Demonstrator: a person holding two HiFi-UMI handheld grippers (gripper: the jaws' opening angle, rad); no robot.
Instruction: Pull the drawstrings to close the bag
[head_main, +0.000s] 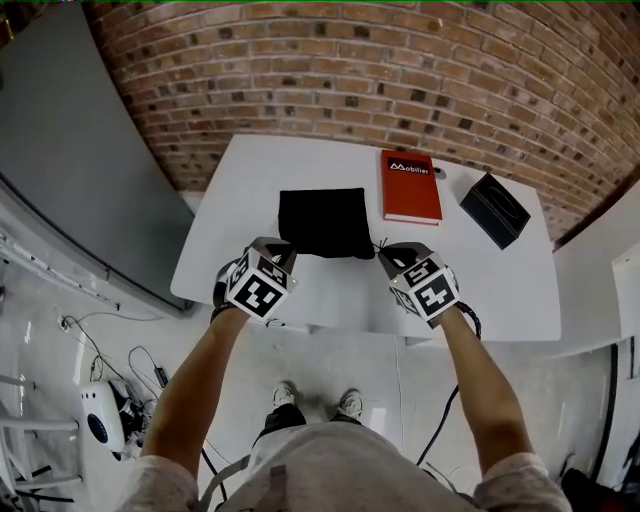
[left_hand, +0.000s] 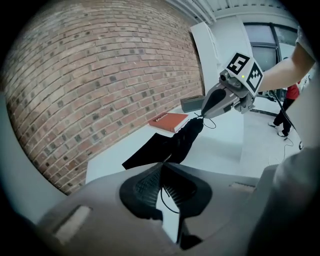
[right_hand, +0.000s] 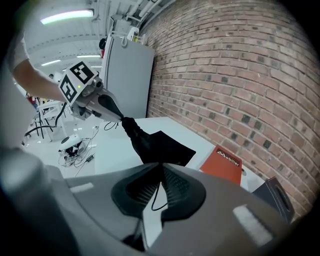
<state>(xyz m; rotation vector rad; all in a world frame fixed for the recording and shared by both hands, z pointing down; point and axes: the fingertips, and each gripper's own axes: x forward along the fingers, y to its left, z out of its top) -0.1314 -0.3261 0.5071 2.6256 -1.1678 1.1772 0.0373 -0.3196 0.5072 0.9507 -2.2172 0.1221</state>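
Observation:
A black drawstring bag lies flat on the white table, its gathered mouth toward me. My left gripper is at the bag's near left corner and is shut on a thin black drawstring that loops out between its pads. At the near right corner, my right gripper is shut on the other drawstring. In the left gripper view the bag stretches from my jaws to the right gripper. The right gripper view shows the bag running to the left gripper.
A red book lies just right of the bag, and a black box stands further right. A brick wall runs behind the table. Cables and a white device lie on the floor to my left.

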